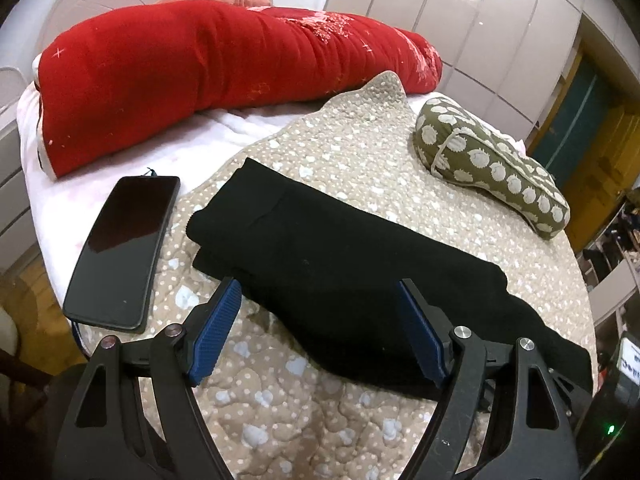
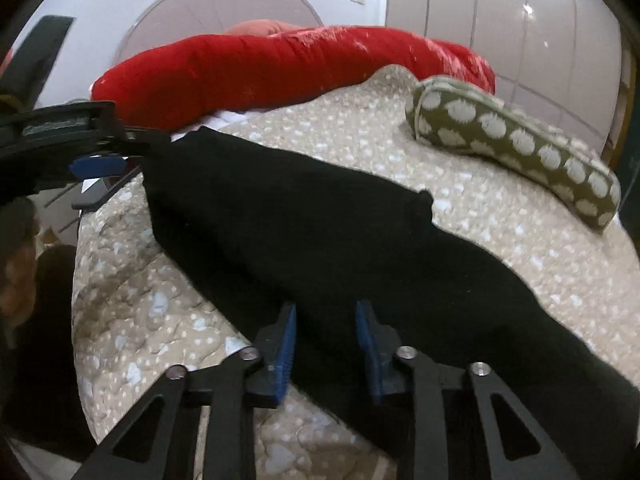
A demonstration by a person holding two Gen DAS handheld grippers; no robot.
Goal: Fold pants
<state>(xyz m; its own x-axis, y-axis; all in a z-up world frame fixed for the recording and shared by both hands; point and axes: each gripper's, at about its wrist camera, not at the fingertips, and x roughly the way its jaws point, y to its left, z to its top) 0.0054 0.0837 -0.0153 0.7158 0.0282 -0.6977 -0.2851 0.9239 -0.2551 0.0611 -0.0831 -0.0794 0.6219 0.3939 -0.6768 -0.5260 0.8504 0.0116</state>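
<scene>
L gripper (image 1: 316, 312) wide open over black pants (image 1: 332, 248) on quilt (image 1: 360, 148); R gripper (image 2: 326, 328) part open, holding nothing.

Pants (image 1: 332, 264) on quilt (image 1: 360, 148), phone (image 1: 124, 248) left, pillow (image 1: 492, 168) behind.

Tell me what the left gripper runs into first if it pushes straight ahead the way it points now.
Most likely the black pants: the left gripper is open, its jaws straddling the near edge of the folded fabric on the quilt. How high it sits above the cloth is unclear, so it might skim over toward the red bolster.
</scene>
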